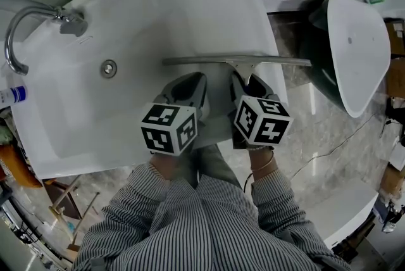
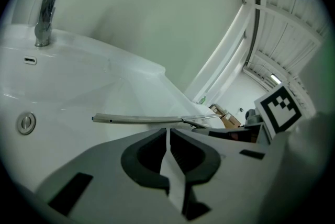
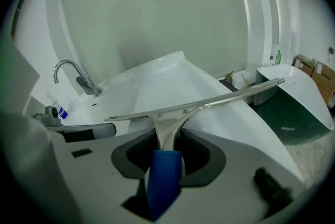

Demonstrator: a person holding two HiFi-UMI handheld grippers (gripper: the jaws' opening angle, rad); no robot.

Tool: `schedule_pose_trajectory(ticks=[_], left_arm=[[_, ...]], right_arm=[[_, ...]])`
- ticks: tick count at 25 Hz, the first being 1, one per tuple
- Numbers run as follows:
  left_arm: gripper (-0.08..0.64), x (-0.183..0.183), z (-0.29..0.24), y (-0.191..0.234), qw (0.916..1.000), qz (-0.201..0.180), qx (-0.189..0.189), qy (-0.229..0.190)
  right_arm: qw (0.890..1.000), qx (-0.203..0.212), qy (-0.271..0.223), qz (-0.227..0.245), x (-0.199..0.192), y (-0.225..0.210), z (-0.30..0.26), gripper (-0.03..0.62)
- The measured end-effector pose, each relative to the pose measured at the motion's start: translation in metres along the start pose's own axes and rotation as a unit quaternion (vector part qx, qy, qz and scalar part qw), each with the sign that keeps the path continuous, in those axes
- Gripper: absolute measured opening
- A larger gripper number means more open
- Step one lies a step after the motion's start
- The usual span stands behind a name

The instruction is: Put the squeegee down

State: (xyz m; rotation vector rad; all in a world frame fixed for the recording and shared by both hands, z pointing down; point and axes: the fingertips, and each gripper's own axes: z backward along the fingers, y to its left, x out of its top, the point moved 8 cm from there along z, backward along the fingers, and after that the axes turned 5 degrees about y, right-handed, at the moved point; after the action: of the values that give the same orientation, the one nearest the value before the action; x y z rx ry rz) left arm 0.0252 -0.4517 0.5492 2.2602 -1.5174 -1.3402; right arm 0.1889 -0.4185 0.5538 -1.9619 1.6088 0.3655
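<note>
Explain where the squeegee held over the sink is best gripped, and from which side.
Grip the squeegee by its blue handle, coming from the handle end, behind the blade bar. The handle is a narrow stem that fits between two jaws; the long metal bar runs crosswise and would probably twist in a grip. The right gripper holds it so.

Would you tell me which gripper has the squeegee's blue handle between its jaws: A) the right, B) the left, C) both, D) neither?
A: the blue handle of the squeegee sits between the jaws of the right gripper, while the left gripper has its jaws together on nothing.
</note>
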Motion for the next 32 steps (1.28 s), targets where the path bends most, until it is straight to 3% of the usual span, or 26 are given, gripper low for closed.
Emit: schedule_pose_trajectory(ticks=[19,32], left_arm=[[0.031,-0.002,-0.001,-0.001,0.9999,0.010,-0.013,0.002],[0.031,0.009,0.020,-0.022,0.9997,-0.004,-0.017,-0.015]], right_arm=[[0.999,-0.010,0.021,0.046,-0.006,0.004,-0.004,0.189],[0.998,-0.021,0.009,0.053,0.002,0.008,0.031,0.195]])
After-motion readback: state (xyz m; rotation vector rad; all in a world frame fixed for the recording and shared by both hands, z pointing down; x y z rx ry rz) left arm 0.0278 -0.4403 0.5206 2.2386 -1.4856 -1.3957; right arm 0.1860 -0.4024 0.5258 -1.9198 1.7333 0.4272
